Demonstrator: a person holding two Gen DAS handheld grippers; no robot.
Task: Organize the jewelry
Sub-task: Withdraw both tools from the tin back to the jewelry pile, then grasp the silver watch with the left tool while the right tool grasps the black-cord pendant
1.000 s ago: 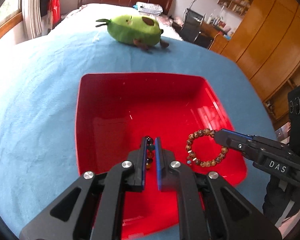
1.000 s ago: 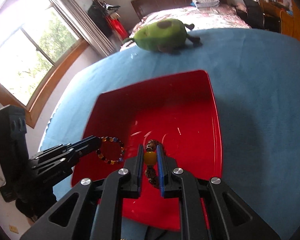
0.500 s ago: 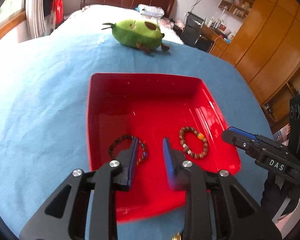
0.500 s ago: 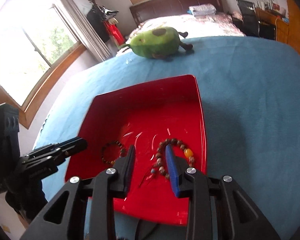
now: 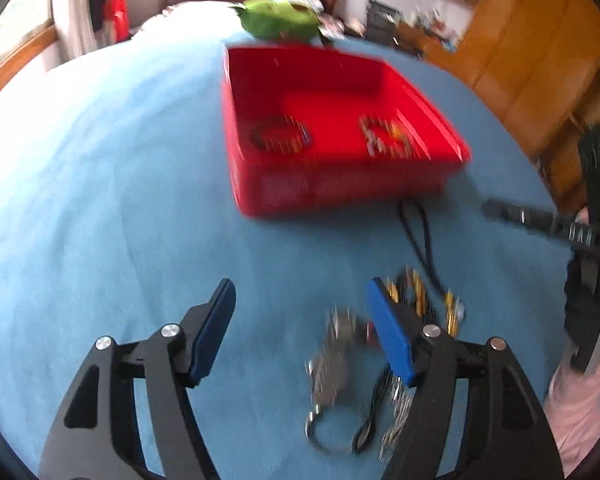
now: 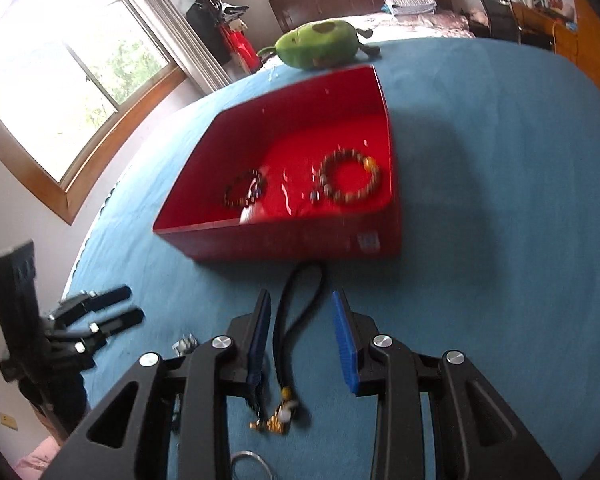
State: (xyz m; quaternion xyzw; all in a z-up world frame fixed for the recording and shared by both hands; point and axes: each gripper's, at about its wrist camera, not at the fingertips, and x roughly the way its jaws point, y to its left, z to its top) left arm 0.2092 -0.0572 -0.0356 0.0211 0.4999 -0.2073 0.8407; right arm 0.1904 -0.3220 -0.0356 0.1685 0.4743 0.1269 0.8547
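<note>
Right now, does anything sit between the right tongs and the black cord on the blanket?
Nothing visible: the cord lies on bare blanket between the open fingers of the right tongs, apart from both.

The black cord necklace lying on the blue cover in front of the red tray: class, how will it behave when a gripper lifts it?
The black cord necklace lies in a loose loop, so it will probably go floppy and dangle. The gold pendant at one end would likely swing and pull that end down. It looks thin, so it may slip from the pads.
</note>
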